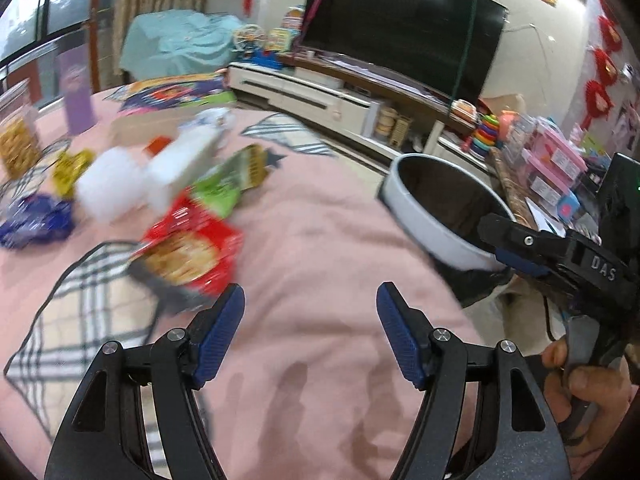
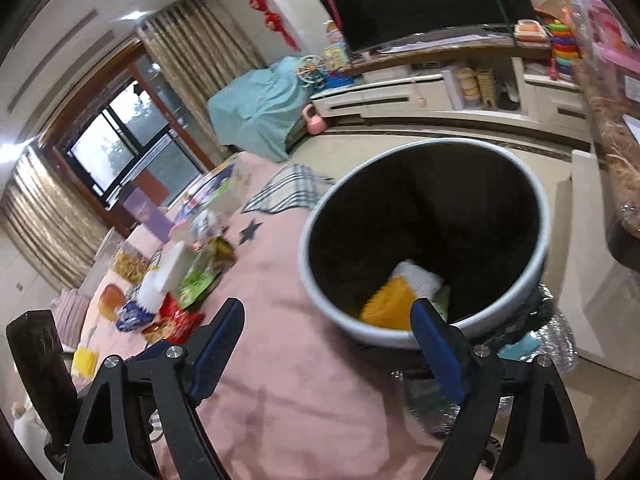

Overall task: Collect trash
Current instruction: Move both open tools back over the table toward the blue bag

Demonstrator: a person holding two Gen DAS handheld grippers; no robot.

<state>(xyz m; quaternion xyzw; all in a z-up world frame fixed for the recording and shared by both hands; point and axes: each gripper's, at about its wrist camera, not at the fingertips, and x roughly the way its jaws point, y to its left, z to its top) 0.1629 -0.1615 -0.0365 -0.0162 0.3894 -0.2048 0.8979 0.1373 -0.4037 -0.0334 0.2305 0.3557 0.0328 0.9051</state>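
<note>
Loose trash lies on a pink blanket [image 1: 320, 216]: a red snack packet [image 1: 192, 248], a green packet [image 1: 224, 188], a white box [image 1: 184, 168], a blue wrapper [image 1: 36, 220] and a yellow wrapper [image 1: 70, 170]. My left gripper [image 1: 310, 304] stands open over bare blanket, just right of the red packet, with nothing between its fingers. A white bin [image 2: 310, 276] with a dark liner stands at the blanket's right edge. My right gripper [image 2: 328, 312] is open and empty at the bin's near rim. Inside the bin is a blurred yellow and white packet [image 2: 400, 296].
A plaid cloth [image 1: 92, 300] shows beside the blanket. A jar of snacks [image 1: 16, 140] and a purple box [image 1: 78, 96] stand at the far left. Behind are a low TV cabinet [image 1: 320, 96], a television [image 1: 400, 24], a teal-covered object [image 1: 176, 44] and toy-filled shelves [image 1: 552, 164].
</note>
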